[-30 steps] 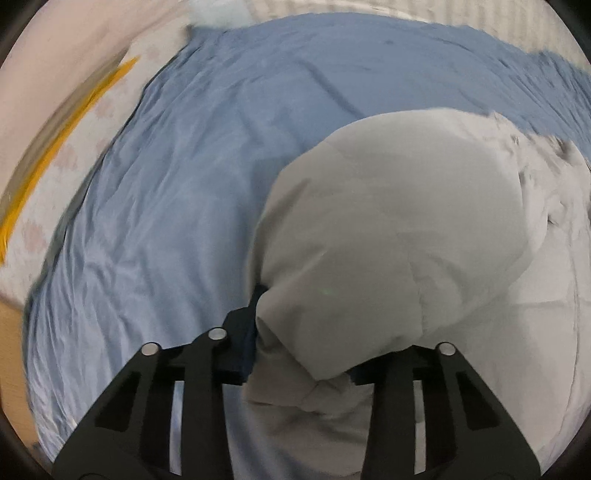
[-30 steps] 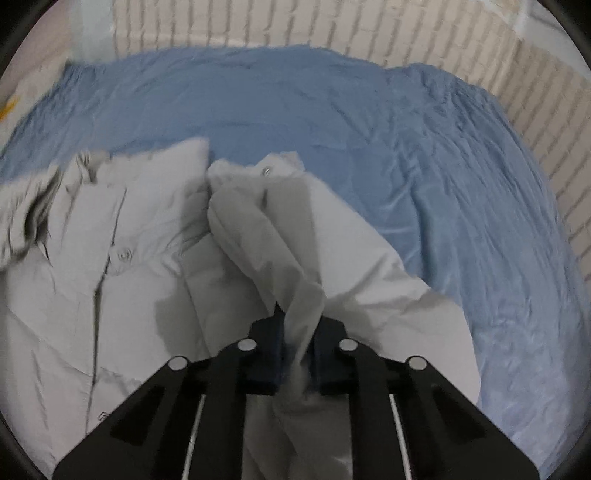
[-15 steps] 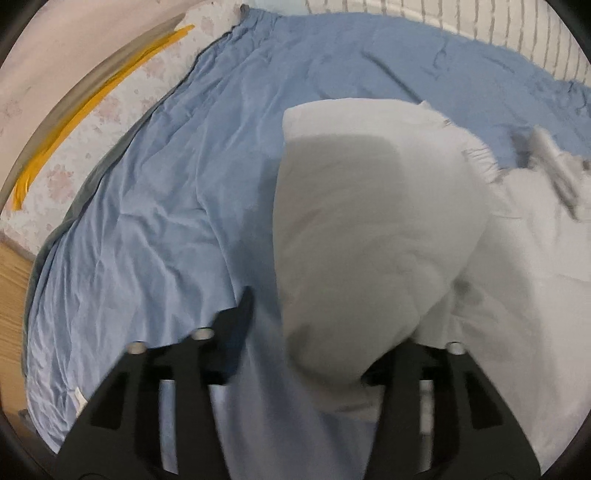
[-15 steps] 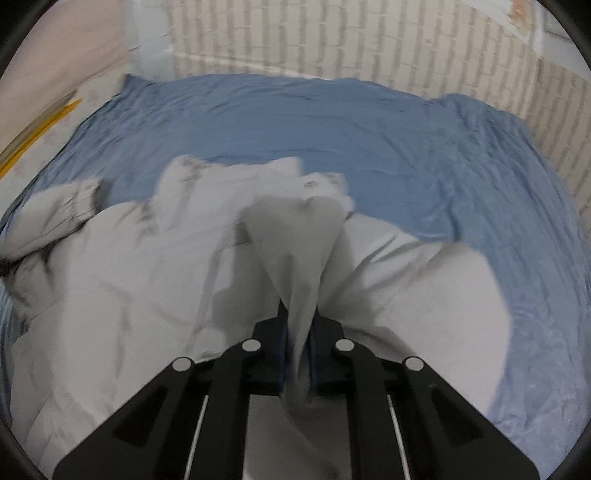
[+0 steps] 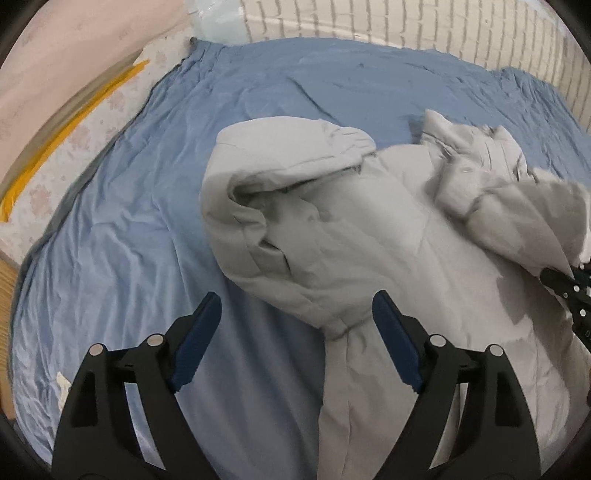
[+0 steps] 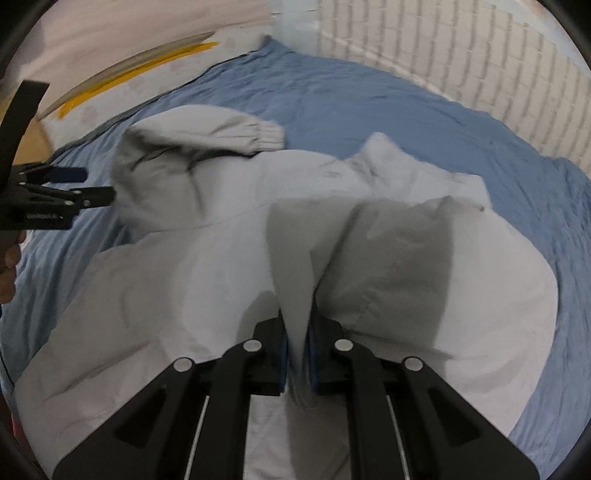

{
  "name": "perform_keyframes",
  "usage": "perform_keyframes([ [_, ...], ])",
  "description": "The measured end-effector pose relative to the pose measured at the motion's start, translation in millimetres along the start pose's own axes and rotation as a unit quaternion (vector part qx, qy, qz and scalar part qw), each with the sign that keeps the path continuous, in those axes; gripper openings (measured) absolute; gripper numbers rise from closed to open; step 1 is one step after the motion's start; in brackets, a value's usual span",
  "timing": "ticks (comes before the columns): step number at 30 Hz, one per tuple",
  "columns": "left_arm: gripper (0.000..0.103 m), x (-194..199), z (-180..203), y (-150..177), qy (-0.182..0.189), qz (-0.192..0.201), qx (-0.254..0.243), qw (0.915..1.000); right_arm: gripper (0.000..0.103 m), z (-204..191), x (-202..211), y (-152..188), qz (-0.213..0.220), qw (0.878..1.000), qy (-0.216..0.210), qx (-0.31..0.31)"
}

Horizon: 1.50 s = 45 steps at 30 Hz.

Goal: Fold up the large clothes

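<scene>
Item: pale grey jacket, lying rumpled on the blue bedsheet, toward the sheet's side nearest the white brick wall.

Progress, as judged: early to middle. One sleeve with a ribbed cuff is thrown over the jacket's body, bunched rather than flat. The opposite side is lifted in a peak, not yet laid down. No tidy rectangle exists; flattening and the remaining folds appear outstanding.

Left gripper: jaws opening, already wide, nothing between the blue pads; it hangs above the jacket's edge where cloth meets sheet.

Right gripper: jaws narrow, pinching a fold of the jacket's fabric that rises between them.

Obscured: the jacket's hem and front closure lie under folds or behind the gripper frames; the collar is hard to make out; motion blur softens the sleeve. A hand is cut off at the frame edge.
</scene>
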State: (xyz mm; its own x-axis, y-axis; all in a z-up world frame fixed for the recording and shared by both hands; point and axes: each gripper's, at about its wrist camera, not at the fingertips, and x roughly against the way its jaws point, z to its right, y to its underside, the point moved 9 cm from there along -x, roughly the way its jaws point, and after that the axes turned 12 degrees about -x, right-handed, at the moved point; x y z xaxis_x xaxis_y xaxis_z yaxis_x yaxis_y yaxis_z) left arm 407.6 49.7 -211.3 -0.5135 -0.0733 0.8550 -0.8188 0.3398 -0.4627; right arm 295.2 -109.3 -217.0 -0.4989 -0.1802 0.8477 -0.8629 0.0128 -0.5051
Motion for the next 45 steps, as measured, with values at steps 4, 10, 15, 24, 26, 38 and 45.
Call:
perform_keyframes([
  [4, 0.084, 2, 27, 20, 0.001, -0.009, -0.006, 0.9999, 0.009, 5, -12, 9, -0.018, 0.999, 0.023, 0.015],
  [10, 0.084, 11, 30, 42, 0.003, -0.017, -0.007, 0.9998, 0.035, 26, -15, 16, -0.044, 0.998, 0.041, -0.012],
  [15, 0.087, 10, 37, 38, 0.007, -0.017, -0.022, 0.9996, 0.054, 45, 18, 17, -0.034, 0.996, 0.079, -0.01],
  [24, 0.088, -7, 76, 18, 0.037, -0.024, -0.056, 0.9975, 0.07, 185, 70, 22, -0.001, 0.969, 0.178, -0.172],
  [26, 0.088, -8, 83, 15, 0.039, -0.021, -0.06, 0.9972, 0.069, 214, 59, 29, -0.018, 0.958, 0.171, -0.229],
  [38, 0.088, 2, 53, 24, 0.037, -0.026, -0.026, 0.9986, 0.021, 173, -43, -1, -0.067, 0.978, 0.122, -0.156],
  [45, 0.09, -19, 84, 1, 0.054, -0.032, -0.038, 0.9973, 0.046, 178, -2, 15, -0.023, 0.976, 0.115, -0.182],
])
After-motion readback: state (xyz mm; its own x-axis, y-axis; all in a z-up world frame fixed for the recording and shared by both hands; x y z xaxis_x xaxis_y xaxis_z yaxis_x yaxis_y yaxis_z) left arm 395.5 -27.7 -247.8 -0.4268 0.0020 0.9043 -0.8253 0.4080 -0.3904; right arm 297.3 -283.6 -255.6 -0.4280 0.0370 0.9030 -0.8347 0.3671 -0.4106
